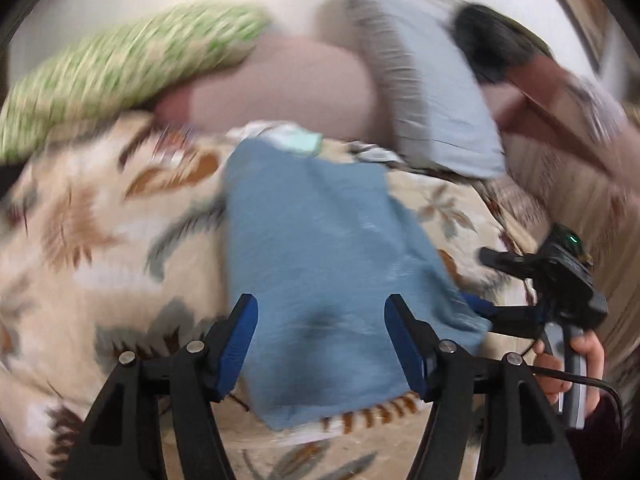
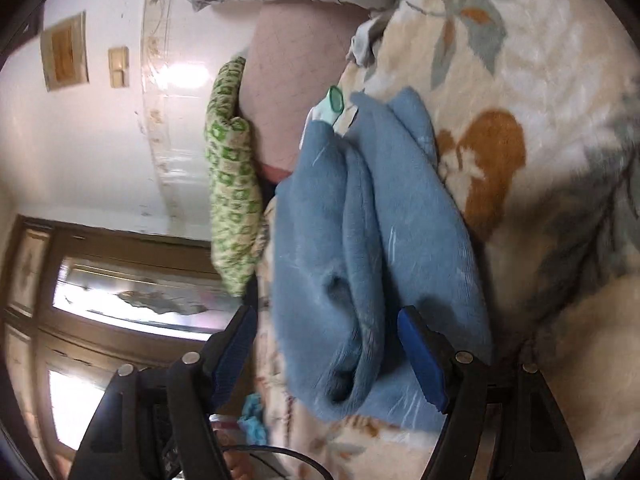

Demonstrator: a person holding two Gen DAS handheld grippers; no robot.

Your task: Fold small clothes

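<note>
A blue fleecy garment (image 1: 320, 260) lies folded into a long strip on the floral blanket (image 1: 100, 220). My left gripper (image 1: 320, 320) hovers over its near end, open, pads clear of the cloth. In the right wrist view the same garment (image 2: 380, 240) shows bunched lengthwise folds. My right gripper (image 2: 326, 332) is open astride its near end; the right pad lies against the cloth, the left pad stands apart. In the left wrist view the right gripper (image 1: 482, 280) sits at the garment's right corner, held by a hand (image 1: 588, 356).
A green patterned pillow (image 1: 120, 68), a pink pillow (image 1: 288, 84) and a pale blue pillow (image 1: 440, 100) lie behind the garment. A small white and teal item (image 2: 334, 102) peeks out at its far end. A wooden door (image 2: 100, 280) and white wall stand beyond the bed.
</note>
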